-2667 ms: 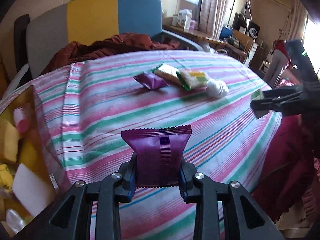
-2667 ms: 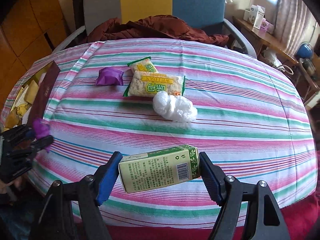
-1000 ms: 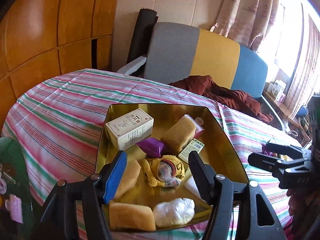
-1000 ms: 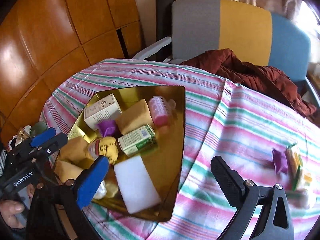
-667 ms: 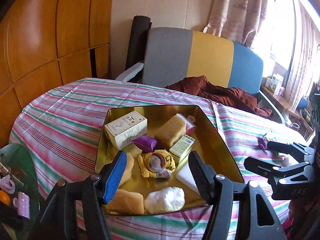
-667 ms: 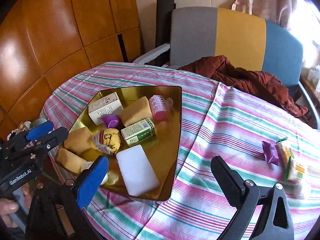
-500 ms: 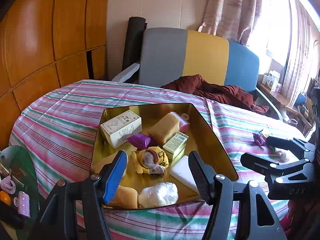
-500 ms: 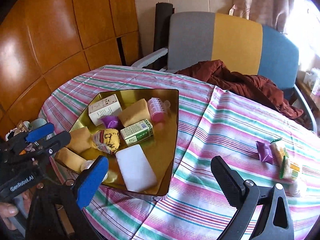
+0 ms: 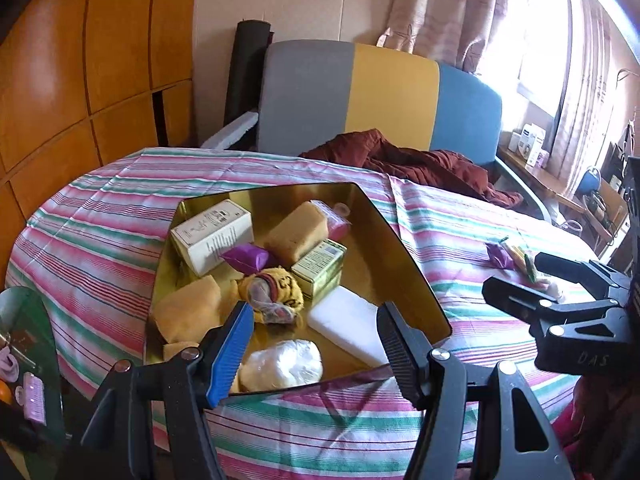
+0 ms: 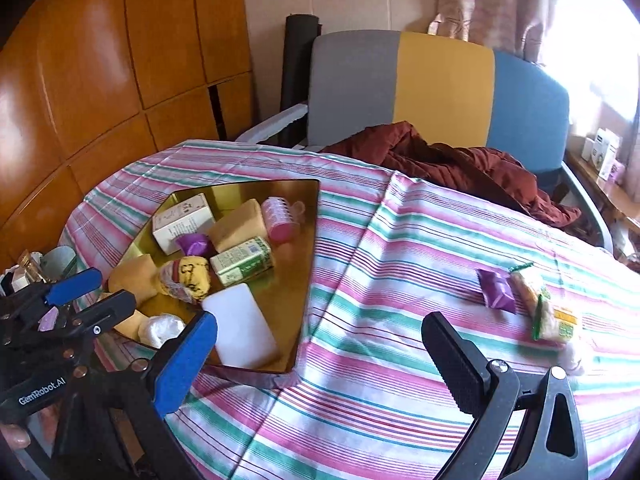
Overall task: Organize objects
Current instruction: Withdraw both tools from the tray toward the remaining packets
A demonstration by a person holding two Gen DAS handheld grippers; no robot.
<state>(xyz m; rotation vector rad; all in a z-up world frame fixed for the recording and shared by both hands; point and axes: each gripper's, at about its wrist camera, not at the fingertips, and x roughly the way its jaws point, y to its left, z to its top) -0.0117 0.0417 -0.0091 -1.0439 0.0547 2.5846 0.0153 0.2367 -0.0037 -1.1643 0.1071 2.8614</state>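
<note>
Table: round table [image 10: 400,380] under a cloth striped pink, green and white, which hangs over the near edge.
Left part: gold tray [image 10: 308,264] with angled sides sits flat on the cloth, filled with small things.
Right part: purple packet [image 10: 496,290] lies on the cloth, well apart from the tray.
Beside it: two yellow-and-green snack packs [image 10: 550,316], just right of the purple packet, nearly touching it.
Far right: white bundle [image 10: 572,354] just beyond the snack packs.
Back edge: dark red cloth [image 10: 460,164] heaped against the table's far side.
</note>
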